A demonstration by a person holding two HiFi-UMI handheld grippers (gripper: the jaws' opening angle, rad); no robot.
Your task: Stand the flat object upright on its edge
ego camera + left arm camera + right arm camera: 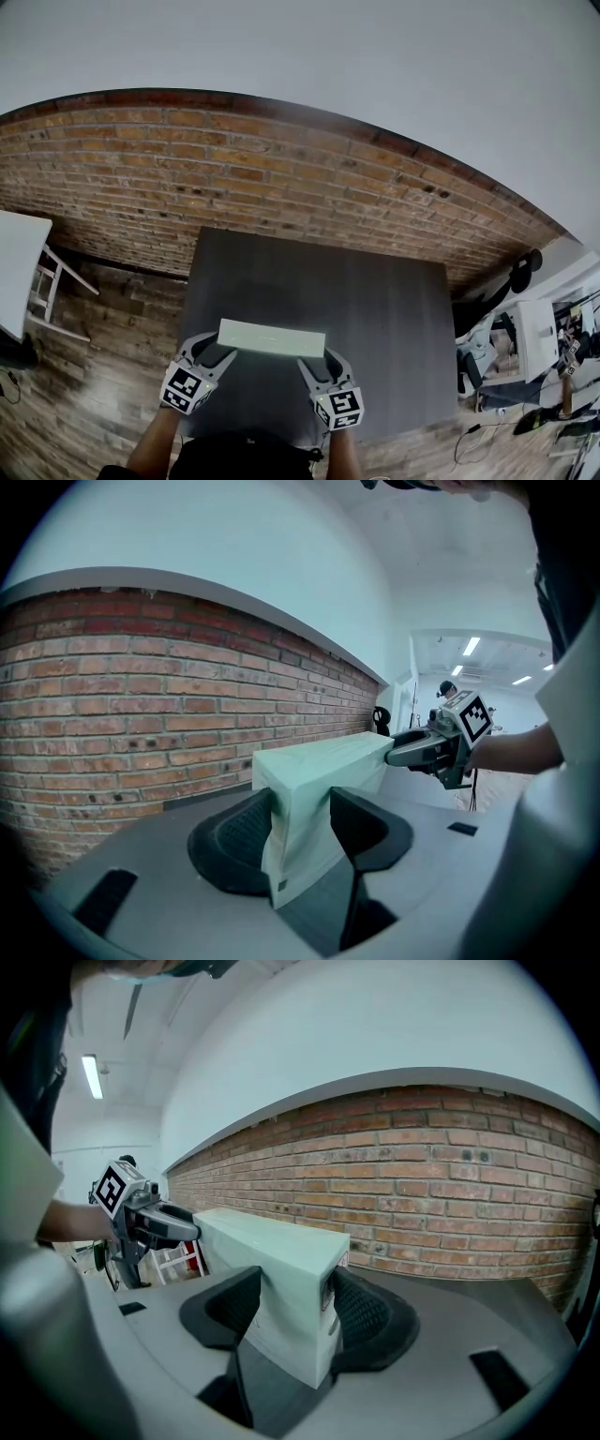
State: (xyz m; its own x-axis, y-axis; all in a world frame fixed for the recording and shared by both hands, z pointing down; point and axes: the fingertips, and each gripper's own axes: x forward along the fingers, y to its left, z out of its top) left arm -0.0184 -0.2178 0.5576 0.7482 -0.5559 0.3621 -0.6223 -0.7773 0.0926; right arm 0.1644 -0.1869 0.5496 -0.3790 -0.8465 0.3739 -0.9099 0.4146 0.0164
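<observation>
The pale green box (272, 337) looks light, stiff and smooth. Over the bench (375, 309), the left gripper (219, 351) and right gripper (315, 360) have their jaws clamped on its short ends.

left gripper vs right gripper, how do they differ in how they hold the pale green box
In the head view, the left gripper clamps the left end of the pale green box, and the right gripper clamps its right end. The end in the right gripper carries a small label. The end in the left gripper shows only a tiny dark square. Both are shut on the box, gripping its broad faces.
</observation>
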